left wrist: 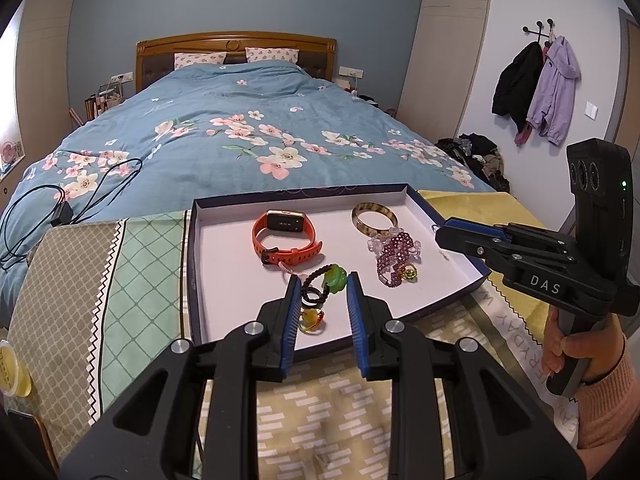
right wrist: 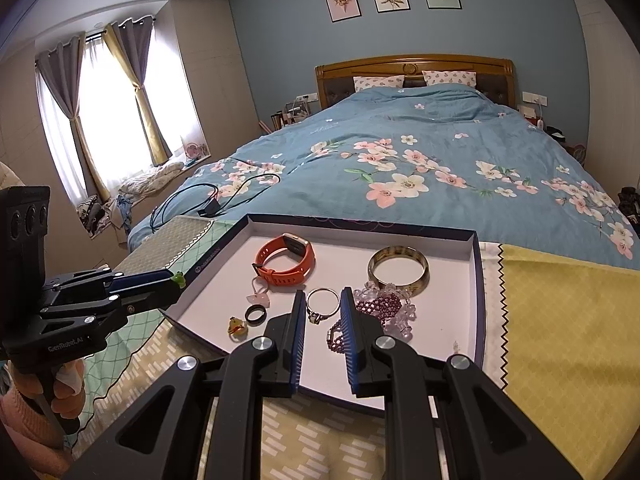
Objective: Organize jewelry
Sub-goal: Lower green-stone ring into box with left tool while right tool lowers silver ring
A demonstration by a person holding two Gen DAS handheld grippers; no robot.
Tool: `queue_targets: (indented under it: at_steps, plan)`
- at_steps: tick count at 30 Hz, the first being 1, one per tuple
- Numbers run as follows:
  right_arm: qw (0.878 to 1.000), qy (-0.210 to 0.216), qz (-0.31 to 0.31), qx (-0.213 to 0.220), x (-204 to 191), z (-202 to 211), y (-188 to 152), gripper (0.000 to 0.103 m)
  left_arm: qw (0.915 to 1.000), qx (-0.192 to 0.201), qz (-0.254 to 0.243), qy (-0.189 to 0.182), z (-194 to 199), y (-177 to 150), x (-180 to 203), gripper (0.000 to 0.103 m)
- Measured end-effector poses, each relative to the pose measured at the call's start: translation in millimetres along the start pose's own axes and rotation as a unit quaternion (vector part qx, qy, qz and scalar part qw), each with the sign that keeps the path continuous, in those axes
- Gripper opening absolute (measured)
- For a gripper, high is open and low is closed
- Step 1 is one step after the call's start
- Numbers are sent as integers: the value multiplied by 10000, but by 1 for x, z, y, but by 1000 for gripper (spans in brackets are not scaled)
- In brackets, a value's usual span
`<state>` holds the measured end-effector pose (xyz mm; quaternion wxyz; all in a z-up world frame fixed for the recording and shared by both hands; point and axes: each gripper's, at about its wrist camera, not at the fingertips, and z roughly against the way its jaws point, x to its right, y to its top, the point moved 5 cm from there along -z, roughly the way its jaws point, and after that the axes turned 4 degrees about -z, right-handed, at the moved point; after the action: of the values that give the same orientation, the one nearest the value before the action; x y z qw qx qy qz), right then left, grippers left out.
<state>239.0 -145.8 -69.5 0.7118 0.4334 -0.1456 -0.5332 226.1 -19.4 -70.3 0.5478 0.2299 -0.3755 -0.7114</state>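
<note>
A shallow white tray [left wrist: 224, 248] with a dark rim lies on a patterned cloth at the foot of the bed. It holds an orange smartwatch [left wrist: 285, 240], an amber bangle [left wrist: 374, 218], purple and clear bead bracelets [left wrist: 394, 254], a yellow ring [left wrist: 313, 319] and a black ring [right wrist: 255, 314]. My left gripper [left wrist: 322, 280] is open, with a green pendant on a dark cord [left wrist: 334, 280] between its fingertips; whether it is held I cannot tell. My right gripper [right wrist: 323, 296] is open over a silver ring [right wrist: 322, 305]. The tray also shows in the right wrist view [right wrist: 478, 320].
The bed with a blue floral duvet [left wrist: 248, 120] lies beyond the tray, with a black cable and charger [left wrist: 62, 212] on it. A yellow cloth [right wrist: 560, 320] lies right of the tray. A cup of yellow liquid [left wrist: 12, 372] stands at the far left.
</note>
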Motion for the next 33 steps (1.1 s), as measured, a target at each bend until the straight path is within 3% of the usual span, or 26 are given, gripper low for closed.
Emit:
queue_targets:
  at_steps: [33]
  plan:
    - [9998, -140, -40, -161, 17, -15, 2, 16, 9999, -106, 30, 79, -14, 2, -7, 23]
